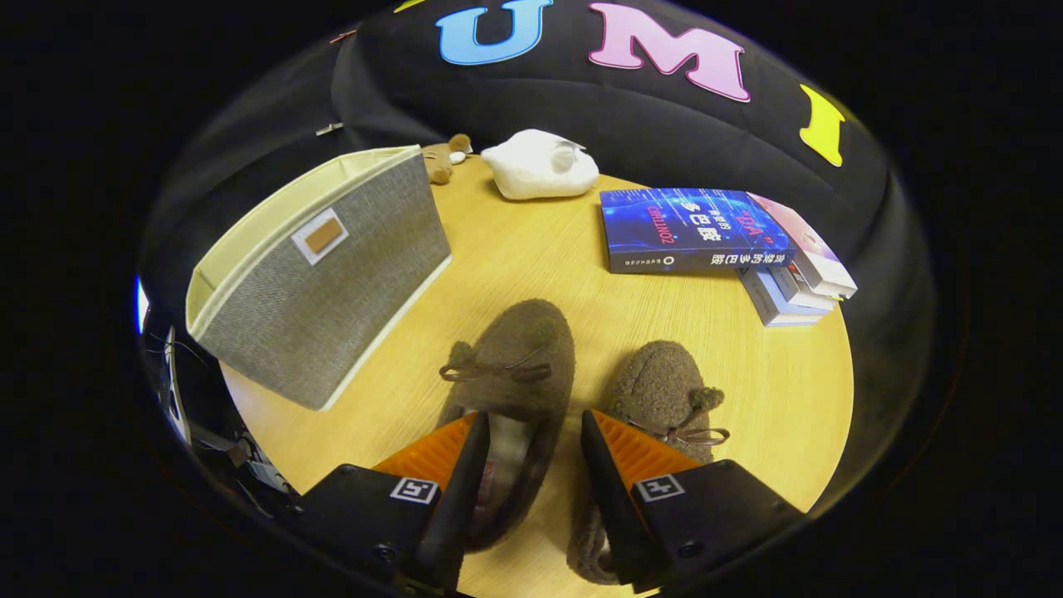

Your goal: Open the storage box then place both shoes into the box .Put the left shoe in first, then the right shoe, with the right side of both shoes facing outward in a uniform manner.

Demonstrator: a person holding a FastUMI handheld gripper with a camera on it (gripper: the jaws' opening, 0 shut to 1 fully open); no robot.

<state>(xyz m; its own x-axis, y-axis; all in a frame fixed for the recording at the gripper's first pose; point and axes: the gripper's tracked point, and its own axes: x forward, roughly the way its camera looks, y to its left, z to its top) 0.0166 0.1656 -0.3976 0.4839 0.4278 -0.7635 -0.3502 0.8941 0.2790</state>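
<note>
The left shoe (511, 374) lies between my tongs (525, 465) and runs on ahead of them: a fuzzy brown slipper with a small bow on its vamp, its heel opening down between my fingers and its toe pointing straight away from me, so its long axis runs almost in line with my reach. My tongs are spread, one finger at each side of the shoe's rear half; I cannot tell whether either finger touches the collar, and I am not pinching anything. I judge this to be the start of the pickup of the first shoe. The right shoe (664, 399) sits just beside it, partly behind my right-hand finger, its toe also pointing away and tilted slightly toward the first shoe. Ahead and to the left of my fingers stands the storage box (332, 282), a grey fabric bin with a cream rim and a small label patch; its top looks open, though I cannot see inside. The next move, as I see it, calls for closing on the collar or side wall of the left shoe, lifting it off the bench (531, 249), and swinging left to the box while turning it so its right side faces out. Farther ahead lie a white plush (540, 164), a small brown toy (444, 156) and, off to the right, a stack of books (722, 241).
</note>
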